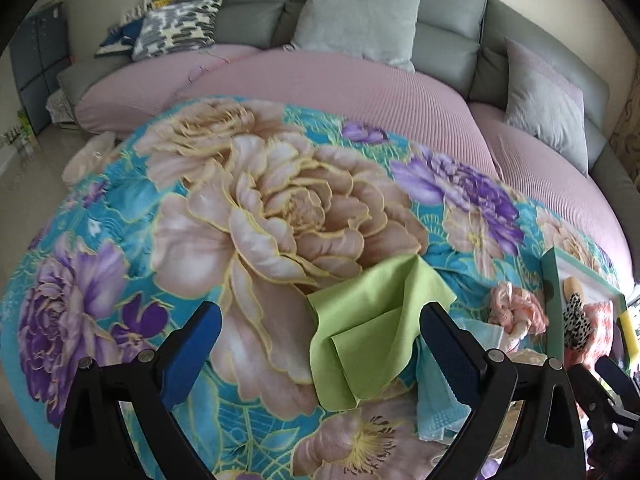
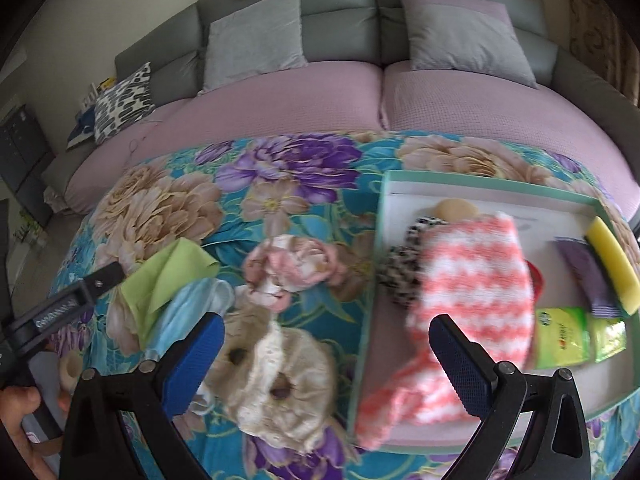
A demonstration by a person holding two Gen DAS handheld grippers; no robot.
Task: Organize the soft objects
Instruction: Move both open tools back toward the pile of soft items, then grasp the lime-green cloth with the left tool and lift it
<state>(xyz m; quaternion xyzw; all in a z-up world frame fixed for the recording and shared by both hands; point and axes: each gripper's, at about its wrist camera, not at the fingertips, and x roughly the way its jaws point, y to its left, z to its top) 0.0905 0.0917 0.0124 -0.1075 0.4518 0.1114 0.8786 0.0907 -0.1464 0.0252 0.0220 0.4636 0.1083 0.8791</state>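
Note:
My left gripper point(image 1: 320, 344) hovers open over a floral blanket point(image 1: 240, 208). A crumpled green cloth point(image 1: 372, 328) lies between its fingers, close to the right one, untouched. A light-blue face mask point(image 1: 436, 400) lies under that finger, with a pink scrunchie point(image 1: 516, 312) beyond. My right gripper point(image 2: 328, 344) is open too, above a beige lace scrunchie point(image 2: 276, 380). A pink-and-white striped sock point(image 2: 468, 280) lies in the green-rimmed tray point(image 2: 480, 188), its end draped over the tray's near-left rim. The pink scrunchie point(image 2: 288, 276), mask point(image 2: 188, 312) and green cloth point(image 2: 168, 280) lie to the left.
The tray also holds a leopard-print scrunchie point(image 2: 400, 276), a yellow sponge point(image 2: 612, 268), a purple item point(image 2: 588, 276) and green packets point(image 2: 564, 336). A pink-covered grey sofa point(image 1: 360, 80) with cushions stands behind the blanket. A hand point(image 2: 20, 404) shows at lower left.

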